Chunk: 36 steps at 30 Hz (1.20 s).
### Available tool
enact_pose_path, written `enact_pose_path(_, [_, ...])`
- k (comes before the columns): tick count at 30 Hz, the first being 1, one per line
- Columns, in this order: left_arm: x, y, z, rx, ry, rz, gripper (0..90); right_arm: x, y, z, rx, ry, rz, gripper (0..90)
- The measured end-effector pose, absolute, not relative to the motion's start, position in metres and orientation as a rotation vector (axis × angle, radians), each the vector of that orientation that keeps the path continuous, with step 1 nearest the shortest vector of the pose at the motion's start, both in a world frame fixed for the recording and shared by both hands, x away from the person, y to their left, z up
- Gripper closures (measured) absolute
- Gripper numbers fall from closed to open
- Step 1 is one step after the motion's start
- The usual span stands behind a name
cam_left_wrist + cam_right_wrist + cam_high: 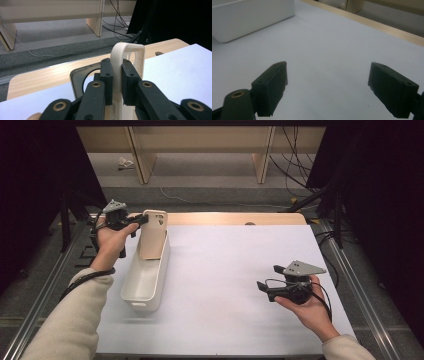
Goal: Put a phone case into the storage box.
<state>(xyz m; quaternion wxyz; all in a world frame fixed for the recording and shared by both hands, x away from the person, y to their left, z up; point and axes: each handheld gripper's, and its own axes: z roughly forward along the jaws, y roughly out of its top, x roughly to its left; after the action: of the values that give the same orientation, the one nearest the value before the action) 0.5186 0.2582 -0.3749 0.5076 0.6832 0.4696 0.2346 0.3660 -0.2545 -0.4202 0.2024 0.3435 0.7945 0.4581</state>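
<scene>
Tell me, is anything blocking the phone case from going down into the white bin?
Nothing visible is. The left claw grips the beige phone case by its top edge, its lower end already inside the white bin, whose inside looks empty below it.

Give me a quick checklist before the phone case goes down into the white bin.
1. Left gripper shut on the beige phone case: ok.
2. Case gripped near its camera-cutout end: ok.
3. Case's lower end already inside the white bin: ok.
4. Bin interior free of obstacles: cannot tell, the case hides the far end.
5. Right gripper open, apart from the bin: ok.
6. Bin fully on the white table cover: ok.
</scene>
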Motion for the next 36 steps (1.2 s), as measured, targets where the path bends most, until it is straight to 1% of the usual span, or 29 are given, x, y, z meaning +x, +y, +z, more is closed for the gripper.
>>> enact_pose_path(13, [0.521,0.261,-0.392,1.637,1.168,0.547,81.0,0.366,-0.255,-0.421,0.963,2.223,1.278,16.8])
enact_pose_path(26, [0.524,0.265,-0.401,1.642,1.193,0.540,80.3,0.366,-0.255,-0.421,0.964,2.223,1.279,16.8])
enact_pose_path(29, [0.524,0.264,-0.402,1.648,1.199,0.550,79.0,0.366,-0.255,-0.421,0.965,2.225,1.278,16.8])
enact_pose_path(36, [0.524,0.261,-0.396,1.690,1.212,0.630,71.0,0.367,-0.255,-0.421,0.964,2.226,1.281,16.8])
